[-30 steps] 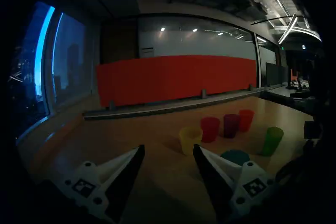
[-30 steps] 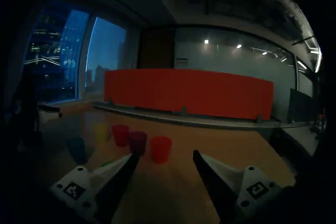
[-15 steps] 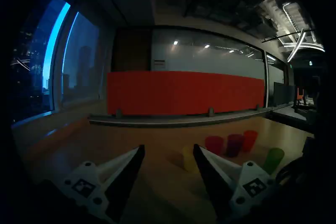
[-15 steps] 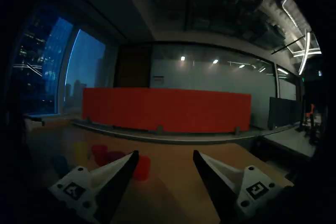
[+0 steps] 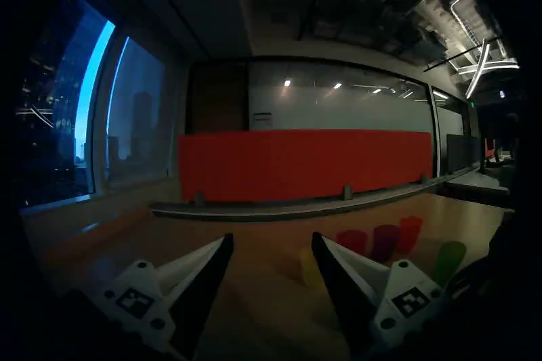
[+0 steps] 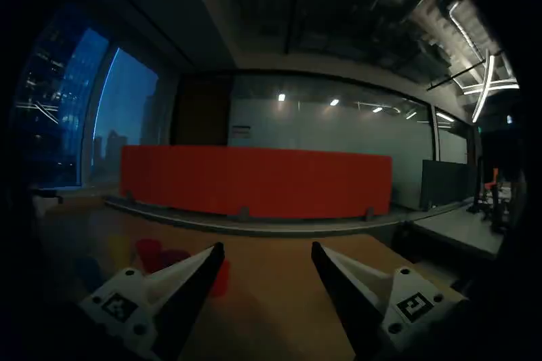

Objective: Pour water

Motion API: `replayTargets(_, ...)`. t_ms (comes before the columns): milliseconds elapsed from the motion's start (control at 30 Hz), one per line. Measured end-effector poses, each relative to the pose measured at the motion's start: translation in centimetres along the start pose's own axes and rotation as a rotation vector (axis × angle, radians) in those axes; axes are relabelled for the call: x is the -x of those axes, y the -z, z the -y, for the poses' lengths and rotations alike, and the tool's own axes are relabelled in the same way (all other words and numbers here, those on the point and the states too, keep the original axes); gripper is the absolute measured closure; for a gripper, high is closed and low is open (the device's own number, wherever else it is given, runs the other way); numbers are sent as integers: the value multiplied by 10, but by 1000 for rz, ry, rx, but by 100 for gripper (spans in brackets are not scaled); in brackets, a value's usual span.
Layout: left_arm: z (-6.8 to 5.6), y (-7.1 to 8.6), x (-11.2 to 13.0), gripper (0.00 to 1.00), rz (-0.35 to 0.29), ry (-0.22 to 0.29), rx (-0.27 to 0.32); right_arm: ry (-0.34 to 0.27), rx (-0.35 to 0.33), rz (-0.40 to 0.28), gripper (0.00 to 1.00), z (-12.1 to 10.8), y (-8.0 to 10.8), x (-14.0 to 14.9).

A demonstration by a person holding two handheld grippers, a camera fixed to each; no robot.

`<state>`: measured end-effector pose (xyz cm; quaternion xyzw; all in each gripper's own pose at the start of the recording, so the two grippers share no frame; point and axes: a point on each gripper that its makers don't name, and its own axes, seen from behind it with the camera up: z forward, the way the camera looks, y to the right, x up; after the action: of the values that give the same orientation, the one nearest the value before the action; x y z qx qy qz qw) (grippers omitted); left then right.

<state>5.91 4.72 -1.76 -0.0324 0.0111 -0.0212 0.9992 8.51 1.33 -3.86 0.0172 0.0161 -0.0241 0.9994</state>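
Note:
A row of plastic cups stands on the wooden table [image 5: 264, 293] in dim light. In the left gripper view I see a red cup [image 5: 352, 240], a purple cup [image 5: 385, 242], an orange-red cup [image 5: 408, 232] and a green cup [image 5: 449, 261]. A yellow cup [image 5: 308, 267] is half hidden by my finger. My left gripper [image 5: 271, 239] is open and empty, short of the cups. In the right gripper view the red cup [image 6: 149, 252], purple cup [image 6: 173, 258] and orange-red cup [image 6: 220, 278] sit low left, behind a finger. My right gripper [image 6: 266, 247] is open, holding nothing.
A long red partition [image 5: 305, 164] runs along the table's far edge, with a glass wall behind it. Tall windows [image 5: 81, 131] stand on the left. A dark desk [image 6: 461, 225] lies off to the right.
Both views have tilted upward and lowered toward the table. The cups have slid down in each view and now sit partly behind the fingers. Both grippers stayed open.

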Motion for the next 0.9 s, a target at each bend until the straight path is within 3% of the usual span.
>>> replayTargets(267,-3,2,17,15,-4,13,-2,-19,0,14,0,0,3,3)
replayTargets(667,13,0,39,15,4,22,-19,-25,12,32,0,1,8,6)
replayTargets(900,25,-1,49,15,7,1,-35,-23,12,36,0,6,8,3)
